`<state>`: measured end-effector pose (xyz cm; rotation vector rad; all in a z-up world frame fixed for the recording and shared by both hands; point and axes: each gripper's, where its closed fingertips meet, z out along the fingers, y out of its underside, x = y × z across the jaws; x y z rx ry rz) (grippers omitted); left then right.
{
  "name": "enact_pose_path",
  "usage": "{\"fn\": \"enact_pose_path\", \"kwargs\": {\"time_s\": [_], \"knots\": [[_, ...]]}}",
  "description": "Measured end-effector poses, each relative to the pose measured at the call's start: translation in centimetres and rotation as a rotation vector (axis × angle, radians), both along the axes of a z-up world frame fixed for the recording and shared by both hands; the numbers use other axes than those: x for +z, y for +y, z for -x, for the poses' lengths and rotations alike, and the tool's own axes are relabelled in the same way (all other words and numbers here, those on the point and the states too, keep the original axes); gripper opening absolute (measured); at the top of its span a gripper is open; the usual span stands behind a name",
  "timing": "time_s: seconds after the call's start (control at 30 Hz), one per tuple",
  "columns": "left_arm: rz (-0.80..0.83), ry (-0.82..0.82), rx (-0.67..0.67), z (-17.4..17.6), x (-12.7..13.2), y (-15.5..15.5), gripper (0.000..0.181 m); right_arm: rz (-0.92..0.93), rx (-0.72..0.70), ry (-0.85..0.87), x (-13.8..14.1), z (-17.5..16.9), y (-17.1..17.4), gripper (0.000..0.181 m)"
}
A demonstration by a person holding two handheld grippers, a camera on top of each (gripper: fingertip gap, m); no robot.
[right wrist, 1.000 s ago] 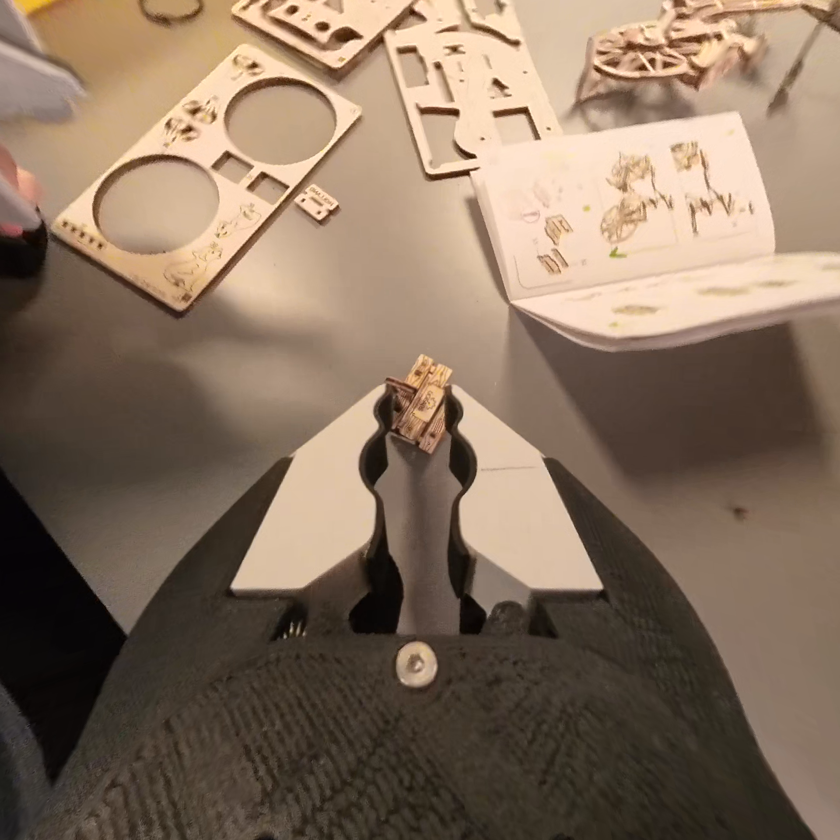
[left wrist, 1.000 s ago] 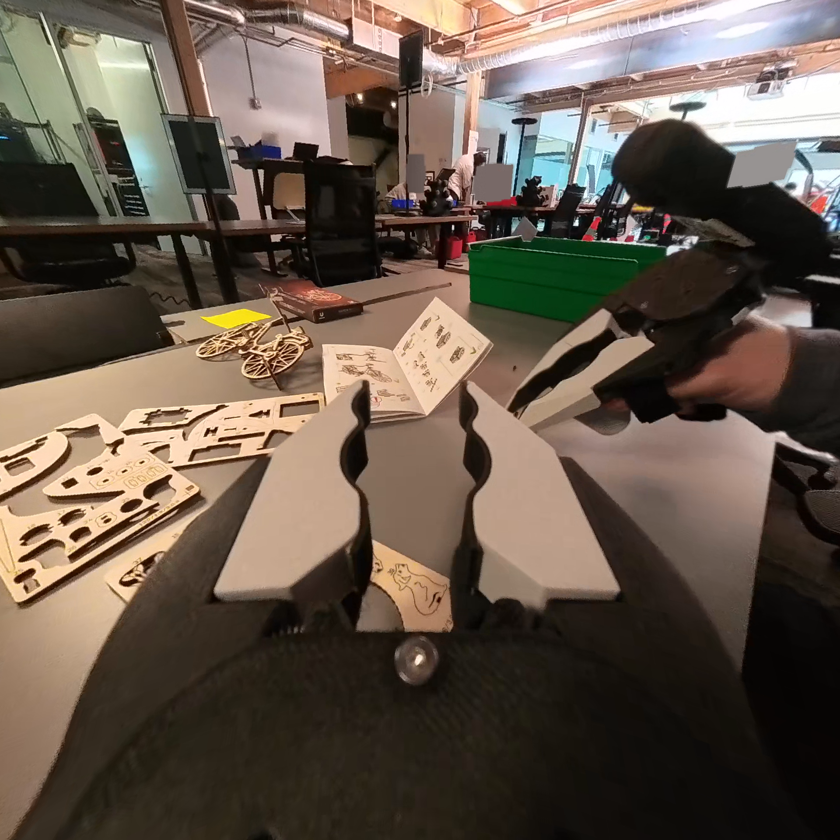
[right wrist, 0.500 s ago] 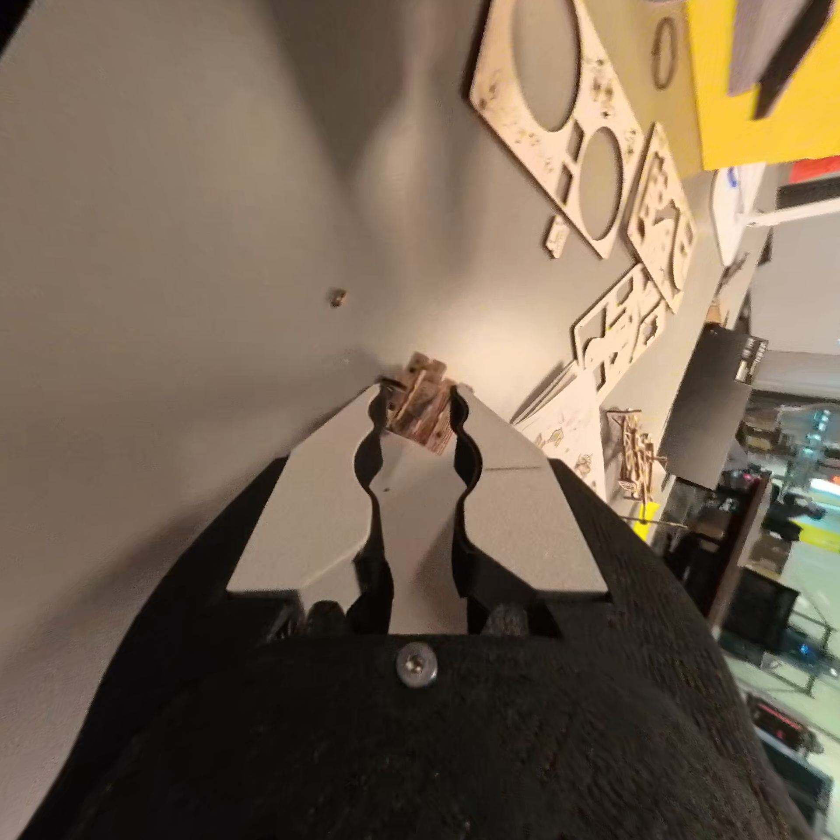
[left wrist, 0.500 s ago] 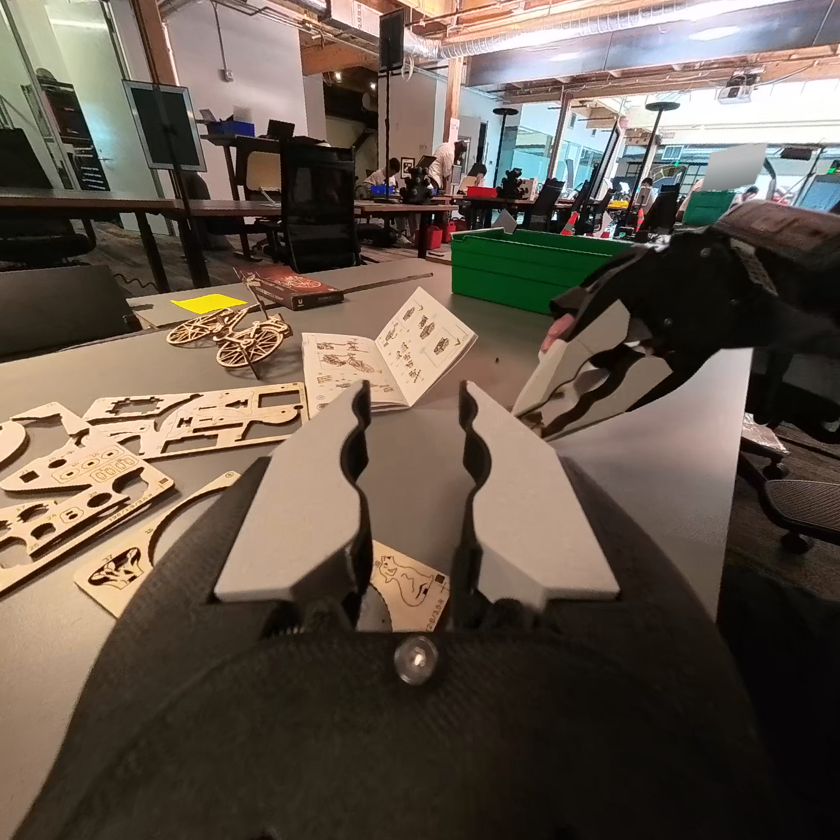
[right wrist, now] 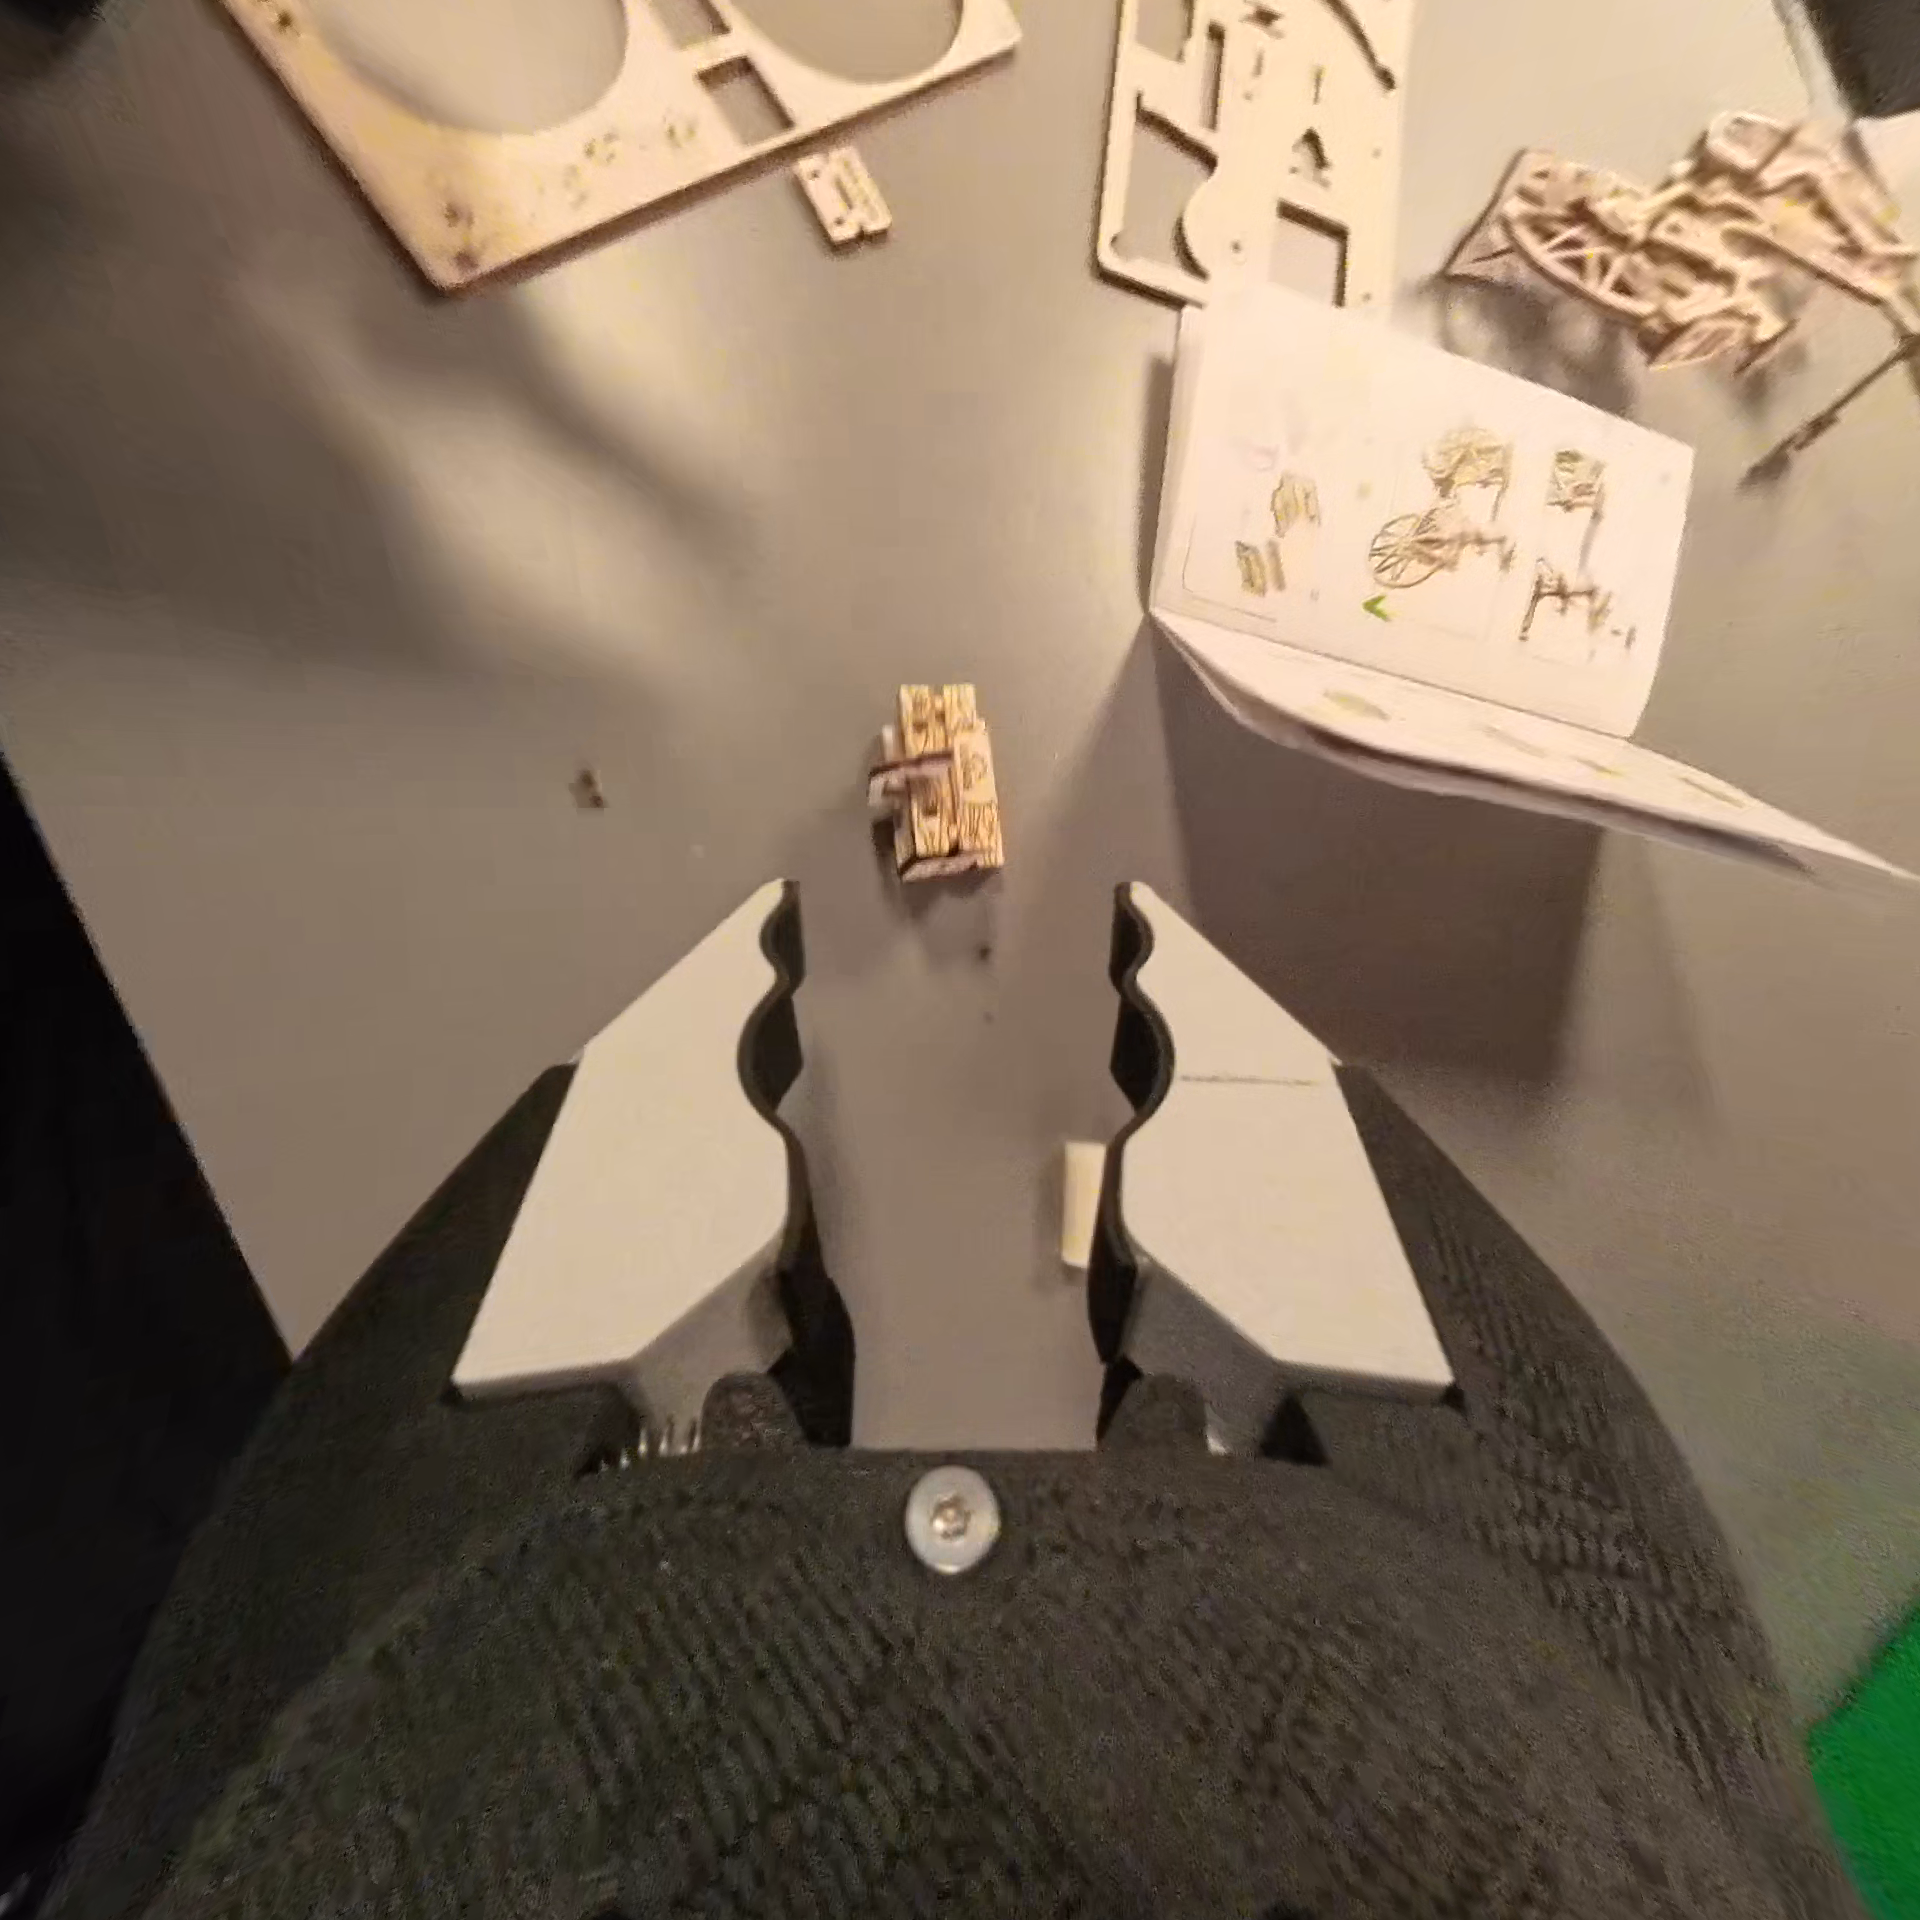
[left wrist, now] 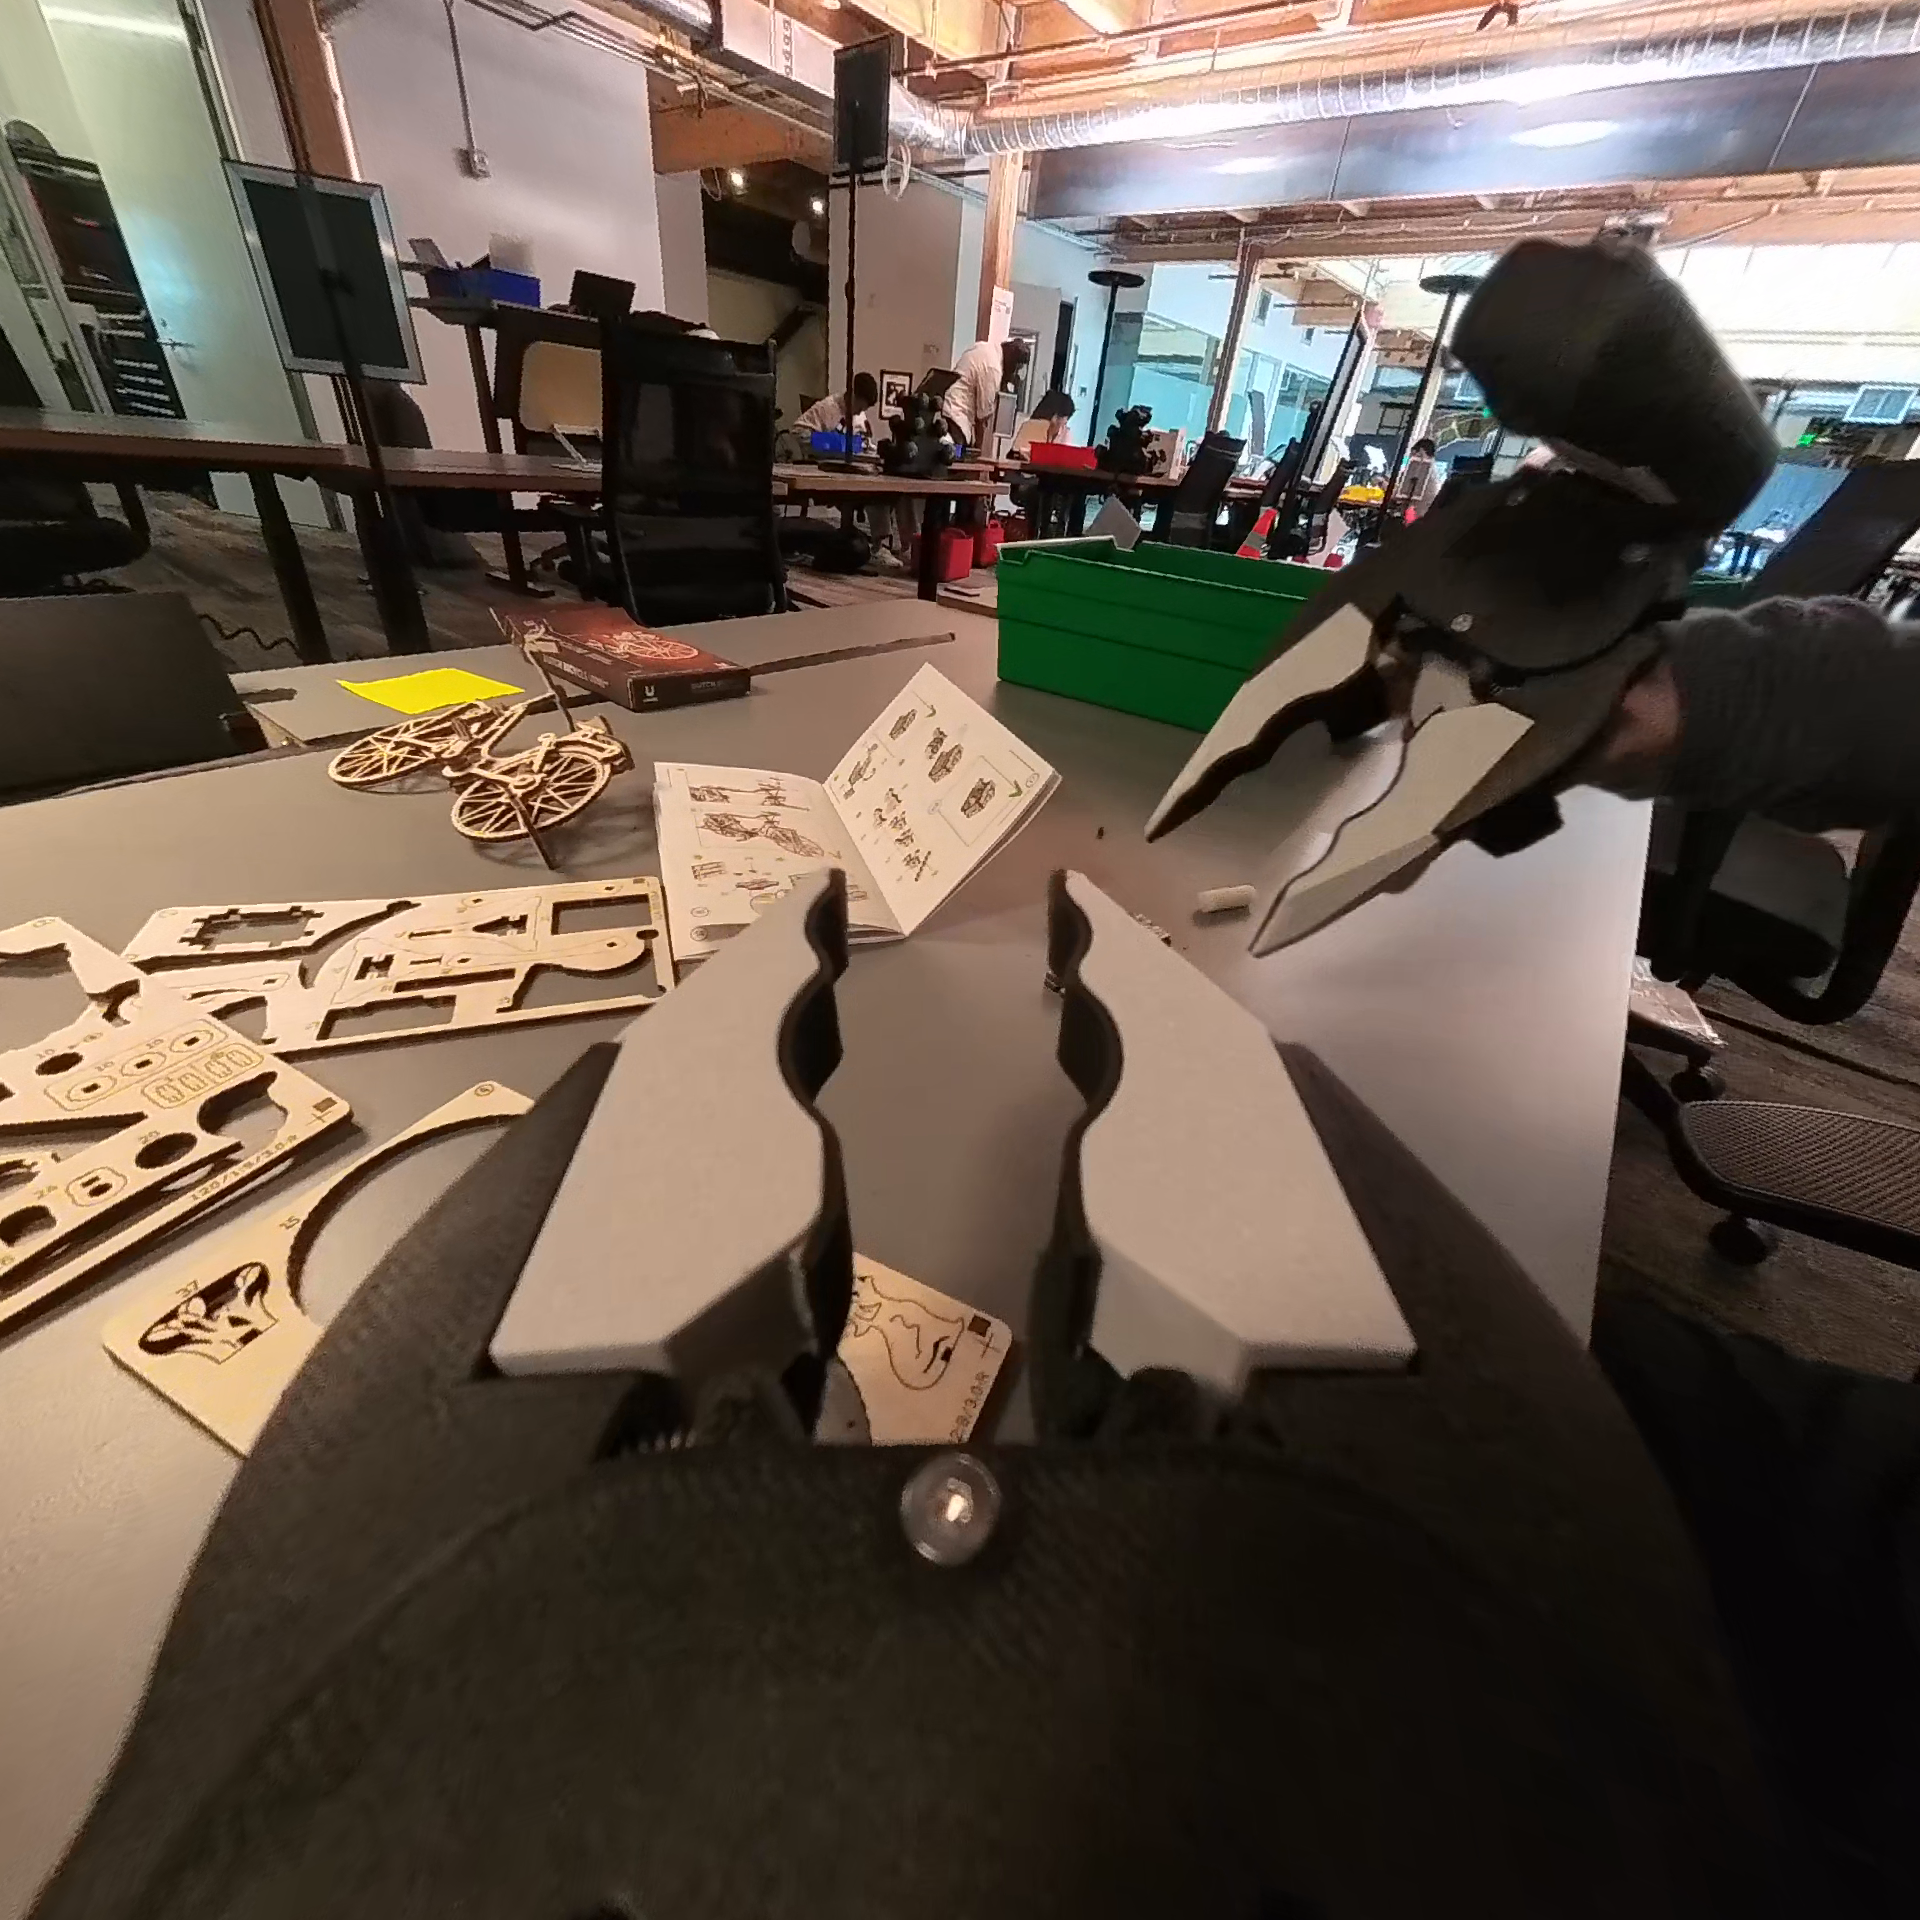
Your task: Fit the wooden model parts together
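With both grippers spread and empty, lower your right gripper [right wrist: 956,904] squarely over the subassembly [right wrist: 940,784] on the bench [right wrist: 416,623] (left gripper [left wrist: 940,904] idle) before pinching it.

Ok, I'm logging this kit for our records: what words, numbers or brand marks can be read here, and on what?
I don't copy out writing; this is what bears it.
Wooden part sheets: small engraved part numbers and an edge code.
Dark box: a logo and print, too small to read.
Instruction booklet: drawings with tiny step marks, too small to read.
Yellow note: blank.
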<state>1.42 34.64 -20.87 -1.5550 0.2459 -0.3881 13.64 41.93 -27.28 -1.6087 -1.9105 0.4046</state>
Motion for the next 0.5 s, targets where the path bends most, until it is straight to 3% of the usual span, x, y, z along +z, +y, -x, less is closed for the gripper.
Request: {"fn": "enact_pose_path", "kwargs": {"time_s": [0.23, 0.33, 0.4, 0.5], "knots": [[-0.026, -0.018, -0.075, -0.9, 0.4, -0.5, 0.038, -0.185, 0.046, -0.186, -1.6, 2.8, 0.2, 0.053], [-0.063, -0.034, -0.162, -2.0, 1.0, -1.3, 0.041, -0.222, 0.116, -0.207, -2.7, 3.2, 0.8, 0.029], [-0.087, -0.032, -0.198, -2.6, 1.3, -1.7, 0.043, -0.190, 0.129, -0.149, -2.5, 3.7, 0.6, 0.028], [-0.110, -0.035, -0.229, -3.2, 1.6, -2.0, 0.061, 0.022, 0.265, 0.159, 0.8, 6.0, -3.7, 0.028]]}}
